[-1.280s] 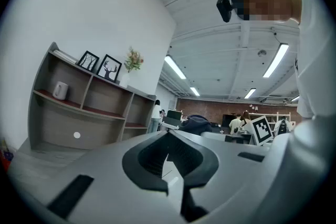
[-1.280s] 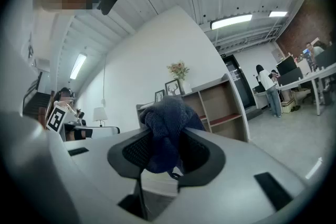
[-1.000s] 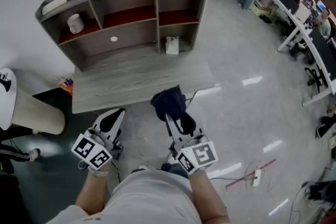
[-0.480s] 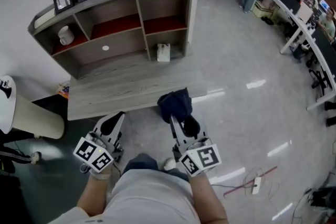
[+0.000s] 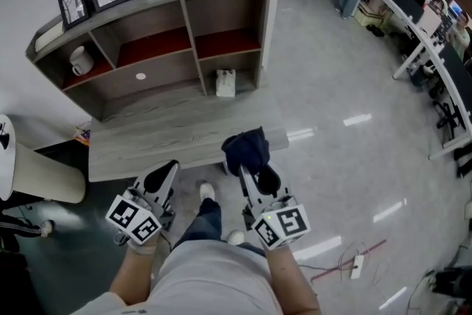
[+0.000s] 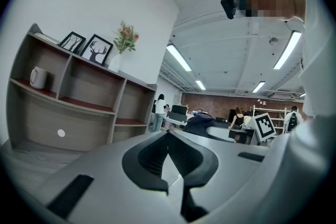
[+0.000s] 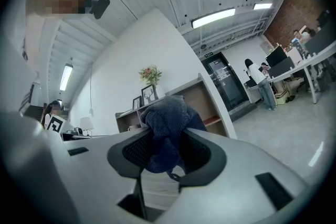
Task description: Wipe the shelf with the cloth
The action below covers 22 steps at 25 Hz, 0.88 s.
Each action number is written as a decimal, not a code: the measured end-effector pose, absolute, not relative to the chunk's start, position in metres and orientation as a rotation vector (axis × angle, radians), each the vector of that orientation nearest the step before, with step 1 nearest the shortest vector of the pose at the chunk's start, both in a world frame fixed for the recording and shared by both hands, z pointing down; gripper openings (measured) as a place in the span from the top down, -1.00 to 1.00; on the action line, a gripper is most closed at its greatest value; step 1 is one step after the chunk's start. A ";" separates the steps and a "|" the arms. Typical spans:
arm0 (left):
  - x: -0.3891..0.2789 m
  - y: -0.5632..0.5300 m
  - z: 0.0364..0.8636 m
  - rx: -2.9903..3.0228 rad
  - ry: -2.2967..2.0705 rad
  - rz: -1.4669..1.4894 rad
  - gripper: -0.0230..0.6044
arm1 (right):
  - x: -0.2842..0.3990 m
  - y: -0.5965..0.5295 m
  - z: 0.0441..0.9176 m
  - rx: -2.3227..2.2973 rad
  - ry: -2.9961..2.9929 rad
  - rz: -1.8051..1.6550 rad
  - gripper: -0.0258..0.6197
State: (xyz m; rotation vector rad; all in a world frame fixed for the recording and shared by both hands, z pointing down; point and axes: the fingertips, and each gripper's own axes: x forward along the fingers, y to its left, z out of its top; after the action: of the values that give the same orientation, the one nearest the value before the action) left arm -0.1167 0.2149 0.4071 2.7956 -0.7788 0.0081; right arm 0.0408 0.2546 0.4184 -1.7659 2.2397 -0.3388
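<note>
Navy cloth (image 5: 245, 147) sits bunched between the clamped jaws of the right gripper (image 5: 249, 164). In the head view it lies at the front edge of the grey wooden shelf's (image 5: 169, 130) low ledge (contact cannot be told). Beside it, the left gripper (image 5: 164, 173) has its jaws pressed together on nothing, just short of that ledge.

Right hand-held gripper (image 7: 168, 162): jaws clamped on a dark blue cloth (image 7: 167, 128), which bunches up above the pads. Behind it, a wooden shelf (image 7: 212, 99) against a white wall; framed pictures (image 7: 148, 94) and flowers (image 7: 150, 76) on top. Person (image 7: 257, 81) stands far right. Ceiling lights (image 7: 212, 17) lit.
</note>
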 end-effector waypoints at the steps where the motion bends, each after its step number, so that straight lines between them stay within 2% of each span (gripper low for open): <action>1: -0.115 0.205 0.408 2.794 -0.777 0.005 0.88 | 0.043 0.246 0.419 -1.772 2.242 -0.340 0.49; 22: -0.136 -0.030 0.385 2.842 -0.712 -0.007 0.88 | 0.044 -0.019 0.396 -1.794 2.142 -0.354 0.49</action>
State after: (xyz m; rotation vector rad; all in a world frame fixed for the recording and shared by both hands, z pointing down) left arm -0.1360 -0.0296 0.3847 2.8422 -0.7118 -0.0075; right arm 0.0444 -0.0189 0.3958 -1.7936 2.1418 -0.3539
